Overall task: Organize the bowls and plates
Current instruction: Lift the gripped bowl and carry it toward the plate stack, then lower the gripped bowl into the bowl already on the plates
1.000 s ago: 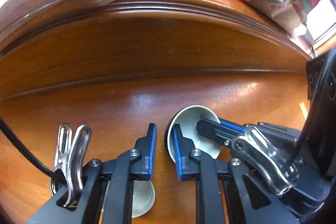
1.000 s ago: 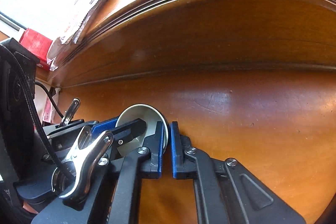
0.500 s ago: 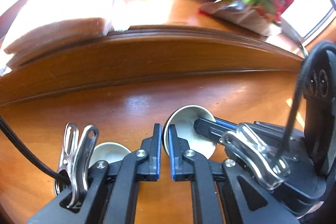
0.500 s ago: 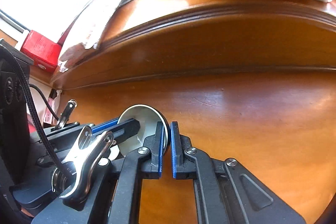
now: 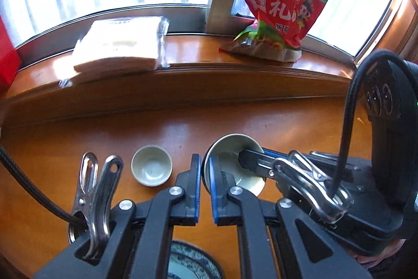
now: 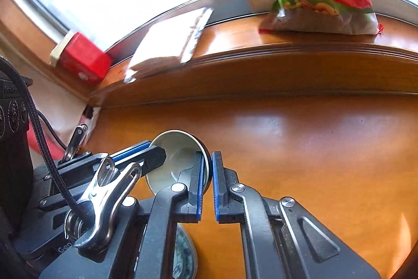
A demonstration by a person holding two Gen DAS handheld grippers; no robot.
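Both grippers hold one pale bowl with a dark outside (image 5: 232, 148) above the wooden table. My left gripper (image 5: 205, 184) is shut on the bowl's left rim. My right gripper (image 6: 207, 179) is shut on its right rim; the bowl (image 6: 177, 151) shows tilted in the right wrist view. A small pale dish (image 5: 151, 165) sits on the table left of the left gripper's fingers. A blue-patterned plate (image 5: 193, 263) lies on the table below the grippers, mostly hidden; its edge (image 6: 184, 252) shows in the right wrist view.
A raised wooden windowsill (image 5: 209, 75) runs along the back. On it lie a clear-wrapped white packet (image 5: 120, 43) and a red and green snack bag (image 5: 282, 9). A red box (image 6: 83, 56) sits at the sill's left end.
Both grippers have lifted the bowl up and away from the table. The small dish and the patterned plate have come into view below.
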